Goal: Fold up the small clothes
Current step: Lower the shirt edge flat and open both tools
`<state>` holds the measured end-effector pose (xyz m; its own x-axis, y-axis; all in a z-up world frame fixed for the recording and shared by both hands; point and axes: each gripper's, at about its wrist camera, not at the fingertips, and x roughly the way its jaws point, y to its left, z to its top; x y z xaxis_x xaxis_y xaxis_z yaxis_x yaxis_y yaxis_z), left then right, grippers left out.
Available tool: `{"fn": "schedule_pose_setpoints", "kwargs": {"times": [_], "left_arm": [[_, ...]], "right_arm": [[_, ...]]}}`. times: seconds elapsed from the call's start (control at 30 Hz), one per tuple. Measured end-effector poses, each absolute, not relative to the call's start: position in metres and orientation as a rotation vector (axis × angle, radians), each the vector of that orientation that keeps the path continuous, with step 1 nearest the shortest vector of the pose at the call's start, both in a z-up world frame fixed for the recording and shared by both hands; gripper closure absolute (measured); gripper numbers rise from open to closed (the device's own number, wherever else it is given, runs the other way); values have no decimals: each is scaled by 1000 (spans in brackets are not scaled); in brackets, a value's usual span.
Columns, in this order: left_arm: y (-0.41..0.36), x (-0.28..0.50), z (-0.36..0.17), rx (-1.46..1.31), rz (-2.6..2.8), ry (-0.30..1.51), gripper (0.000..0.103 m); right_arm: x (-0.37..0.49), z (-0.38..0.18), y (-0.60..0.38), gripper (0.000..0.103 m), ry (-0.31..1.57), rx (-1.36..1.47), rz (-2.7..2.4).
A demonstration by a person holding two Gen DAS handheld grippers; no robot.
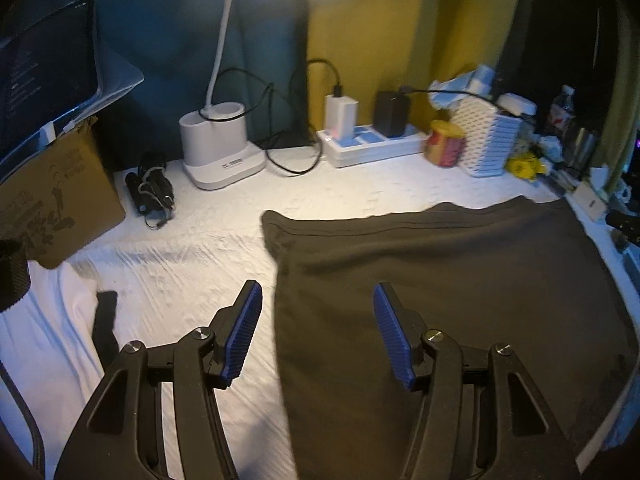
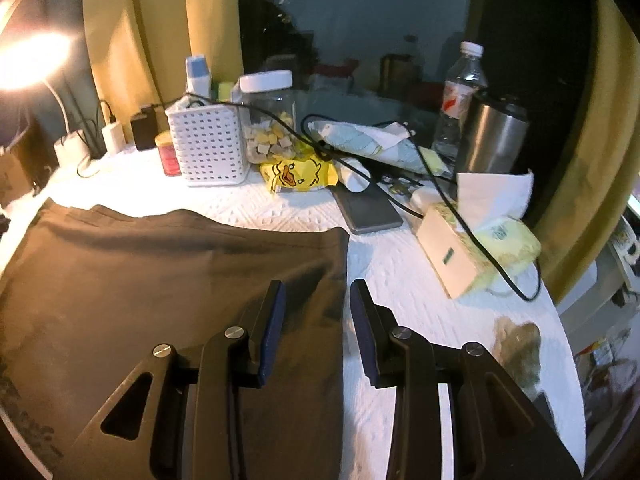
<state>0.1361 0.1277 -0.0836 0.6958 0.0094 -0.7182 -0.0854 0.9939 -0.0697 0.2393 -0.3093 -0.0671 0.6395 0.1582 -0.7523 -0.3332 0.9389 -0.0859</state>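
We see the dark garment [image 1: 440, 300] lying flat on the white-covered tabletop [image 1: 192, 264], toward its right edge. Our left gripper [image 1: 316, 312] hangs with jaws apart over the garment's left edge; our right gripper [image 2: 316, 304] likewise over its right edge, both empty.

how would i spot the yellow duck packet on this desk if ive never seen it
Find the white perforated basket at the back of the white-covered desk. Just right of it, in front of the clear snack jar, lies the duck packet: the only bright yellow packet printed with a cartoon duck face.
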Motion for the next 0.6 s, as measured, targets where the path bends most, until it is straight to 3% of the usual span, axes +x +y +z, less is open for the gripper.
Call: {"fn": "schedule_pose_setpoints", "kwargs": {"times": [0.13,0.17,0.27,0.3,0.53,0.6], "left_arm": [[114,123,-82,-134,20,774,29],[110,119,-82,-144,9,770,29],[98,110,-80,-151,-17,763,29],[95,107,-79,-153,-24,759,29],[76,80,-70,-172,-65,716,28],[72,73,-69,-183,-66,711,22]], "right_arm": [[217,-57,-310,66,816,-199,289],[213,-55,-310,60,812,-192,293],[197,-49,-309,27,802,-180,312],[194,-49,-309,22,802,-181,316],[162,-46,-309,22,803,-169,330],[151,-47,-311,22,809,-163,333]]}}
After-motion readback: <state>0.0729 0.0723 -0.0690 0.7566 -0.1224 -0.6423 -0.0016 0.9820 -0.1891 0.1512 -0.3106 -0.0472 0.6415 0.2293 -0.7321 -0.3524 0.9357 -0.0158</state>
